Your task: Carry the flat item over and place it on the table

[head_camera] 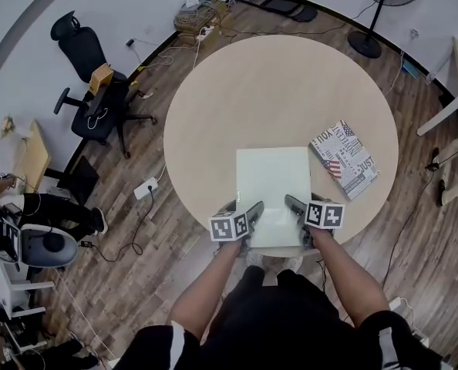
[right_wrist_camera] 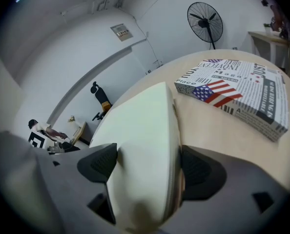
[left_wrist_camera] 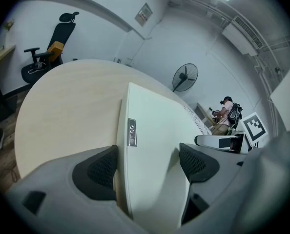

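Note:
A flat pale white-green item [head_camera: 274,187] lies on the round beige table [head_camera: 275,91], its near edge at the table's front rim. My left gripper [head_camera: 243,211] is shut on its near left corner, my right gripper [head_camera: 303,206] on its near right corner. In the left gripper view the flat item [left_wrist_camera: 155,126] runs out between both pads of my left gripper [left_wrist_camera: 150,165], a small metal tab on its side. The right gripper view shows the flat item [right_wrist_camera: 145,130] pinched between the pads of my right gripper [right_wrist_camera: 149,165].
A box printed with newsprint and a flag [head_camera: 345,159] [right_wrist_camera: 238,94] lies on the table right of the item. A black office chair [head_camera: 98,91] stands at the left, a floor fan [head_camera: 383,6] at the far right. A power strip [head_camera: 146,188] and cables lie on the floor.

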A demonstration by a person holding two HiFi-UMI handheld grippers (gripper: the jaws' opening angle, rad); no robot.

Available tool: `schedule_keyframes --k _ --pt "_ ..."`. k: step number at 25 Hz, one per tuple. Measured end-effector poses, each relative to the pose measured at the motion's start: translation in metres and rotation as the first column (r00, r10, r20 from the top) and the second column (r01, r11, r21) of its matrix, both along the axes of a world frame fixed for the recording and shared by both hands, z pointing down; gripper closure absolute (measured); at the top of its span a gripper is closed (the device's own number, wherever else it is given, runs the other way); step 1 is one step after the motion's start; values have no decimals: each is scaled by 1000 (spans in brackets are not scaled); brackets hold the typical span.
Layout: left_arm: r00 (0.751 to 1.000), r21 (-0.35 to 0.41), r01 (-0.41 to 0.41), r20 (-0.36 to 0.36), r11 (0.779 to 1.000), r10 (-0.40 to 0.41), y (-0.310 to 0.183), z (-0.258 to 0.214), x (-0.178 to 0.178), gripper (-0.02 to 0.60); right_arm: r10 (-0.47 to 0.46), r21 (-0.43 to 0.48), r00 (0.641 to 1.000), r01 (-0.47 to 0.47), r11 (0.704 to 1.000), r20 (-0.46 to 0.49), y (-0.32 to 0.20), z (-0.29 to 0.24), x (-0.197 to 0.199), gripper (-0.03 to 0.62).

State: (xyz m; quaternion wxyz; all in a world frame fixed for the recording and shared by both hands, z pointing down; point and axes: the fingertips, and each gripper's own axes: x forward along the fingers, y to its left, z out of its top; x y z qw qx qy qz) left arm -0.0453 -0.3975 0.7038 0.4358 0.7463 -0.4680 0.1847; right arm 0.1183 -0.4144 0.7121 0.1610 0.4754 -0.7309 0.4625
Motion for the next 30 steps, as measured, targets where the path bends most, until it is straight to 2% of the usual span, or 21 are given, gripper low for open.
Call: schedule_keyframes --k 2,5,7,10,14,16,18,19,20,22,24,26,28,30 --pt "1000 8 2 -2 1000 -2 -1 2 0 198 3 12 1000 -3 1000 -6 0 1 0 221" --pt "1000 34 5 -24 999 -5 -3 -1 0 198 10 15 999 -11 1000 36 -3 0 1 220" --pt "1000 74 15 -6 997 -15 -7 -7 -6 198 24 35 999 -26 999 40 -5 -6 7 209" --pt "998 142 45 36 989 -50 -15 -27 -22 198 45 123 999 -45 991 3 -12 -30 20 209" --pt "996 258 19 85 966 -42 -24 -74 -33 198 -35 267 996 57 962 -84 -17 -81 19 209" --pt "994 328 3 104 945 -39 -25 -102 -34 198 -52 355 991 92 930 -122 -18 -113 16 210" --pt "991 406 -9 125 914 -46 -28 -132 -32 198 -56 444 989 113 889 -140 -20 -147 10 217" --pt "990 438 -11 130 899 -51 -28 -146 -31 199 -55 486 988 120 866 -145 -20 -163 8 247" --pt "990 467 -10 130 884 -58 -27 -159 -30 199 -53 525 987 125 842 -151 -19 -178 6 303" --pt "989 519 2 124 855 -78 -25 -181 -28 216 -48 598 983 146 788 -177 -16 -207 2 363" --pt "987 567 16 125 823 -105 -22 -202 -28 303 -49 662 975 185 726 -219 -12 -234 -1 423" --pt "983 608 18 133 794 -124 -19 -218 -29 376 -58 702 965 225 676 -254 -8 -255 -6 446" --pt "979 641 8 152 767 -138 -15 -230 -30 442 -57 728 959 247 640 -276 -4 -271 -8 475" --pt "974 663 1 168 748 -151 -11 -238 -31 524 -36 750 955 255 611 -296 -3 -282 -8 533"
